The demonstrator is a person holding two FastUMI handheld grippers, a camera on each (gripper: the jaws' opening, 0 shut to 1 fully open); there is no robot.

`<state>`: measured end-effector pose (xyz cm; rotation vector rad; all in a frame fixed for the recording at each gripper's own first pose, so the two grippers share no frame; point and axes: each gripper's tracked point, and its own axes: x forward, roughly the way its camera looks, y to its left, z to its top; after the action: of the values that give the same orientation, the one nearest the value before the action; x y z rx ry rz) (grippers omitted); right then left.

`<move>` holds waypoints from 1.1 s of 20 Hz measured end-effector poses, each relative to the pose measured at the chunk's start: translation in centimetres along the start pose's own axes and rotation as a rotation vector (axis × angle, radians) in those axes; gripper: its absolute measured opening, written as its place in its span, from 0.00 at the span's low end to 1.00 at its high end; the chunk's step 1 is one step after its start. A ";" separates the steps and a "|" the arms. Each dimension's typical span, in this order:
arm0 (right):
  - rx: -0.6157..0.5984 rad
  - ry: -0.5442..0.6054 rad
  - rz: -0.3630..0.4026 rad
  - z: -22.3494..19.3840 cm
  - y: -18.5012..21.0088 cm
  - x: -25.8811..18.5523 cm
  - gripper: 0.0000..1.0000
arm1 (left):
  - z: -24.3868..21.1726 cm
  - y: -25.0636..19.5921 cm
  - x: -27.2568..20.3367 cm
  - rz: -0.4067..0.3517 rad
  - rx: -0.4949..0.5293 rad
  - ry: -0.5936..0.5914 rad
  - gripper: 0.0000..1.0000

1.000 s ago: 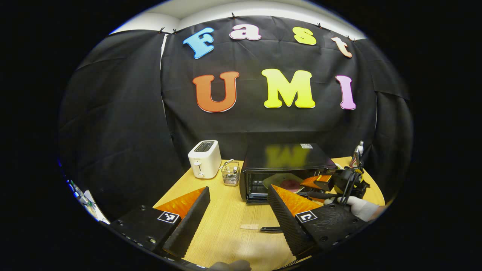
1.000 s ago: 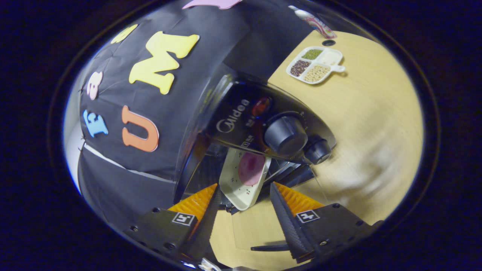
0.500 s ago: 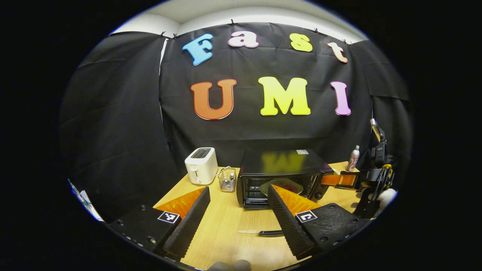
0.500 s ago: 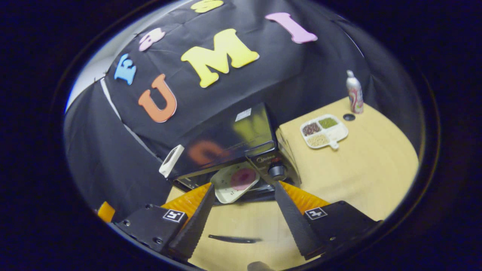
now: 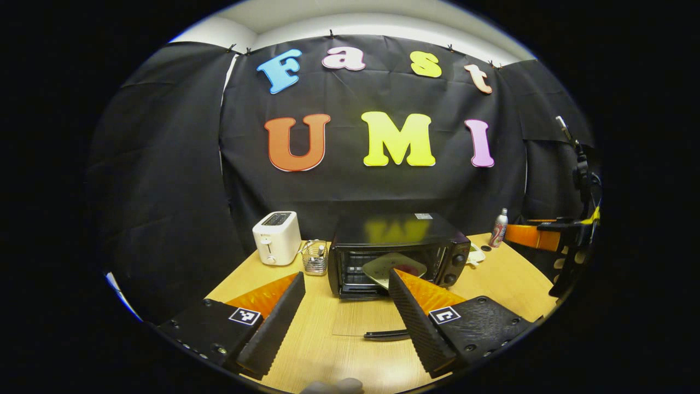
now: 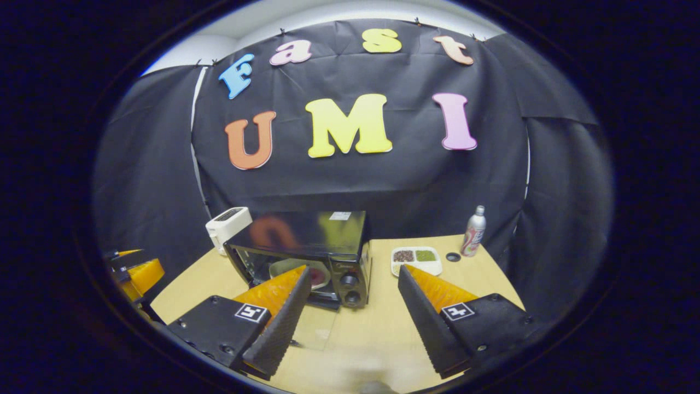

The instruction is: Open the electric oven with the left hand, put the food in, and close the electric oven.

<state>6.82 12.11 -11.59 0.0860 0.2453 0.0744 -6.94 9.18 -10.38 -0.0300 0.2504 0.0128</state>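
Both my grippers gape wide, empty. Centre frame, the oven (image 5: 399,254) holds the plate of food (image 5: 395,268); its door (image 5: 363,317) lies flat — handle crosswise, dead ahead of my left gripper (image 5: 344,317), the nearer 1.

Even, fairly bright light falls from above in both views. The tabletop (image 5: 333,342) glows warm yellow and carries soft glare near the bottom edge, where it blurs. The glossy electric oven (image 6: 306,230) top mirrors the wall's colours. Fisheye bending curves the edges strongly. Shadows are faint and short; the centre is sharp.
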 end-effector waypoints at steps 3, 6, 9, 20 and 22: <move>-0.022 -0.004 -0.045 -0.2 -1.6 -2.3 1.00 | -2.5 -1.2 0.7 -0.035 0.013 0.034 0.96; -0.044 0.002 -0.093 -0.6 -3.5 -4.3 0.95 | -5.6 -3.1 1.3 -0.076 0.008 0.082 0.96; -0.053 0.013 -0.130 -0.8 -5.0 -6.3 0.96 | -9.1 -4.7 2.1 -0.101 0.012 0.136 0.96; -0.054 0.082 -0.191 -2.9 -7.9 -8.9 0.96 | -21.0 -9.0 4.0 -0.150 0.003 0.365 0.96; -0.050 0.090 -0.191 -3.1 -8.0 -8.9 0.96 | -22.2 -9.3 4.7 -0.148 -0.004 0.386 0.96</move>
<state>-2.00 3.65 -13.19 0.0091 0.3405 -0.1055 -7.70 -0.80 -32.77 -0.0552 0.6331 -0.1413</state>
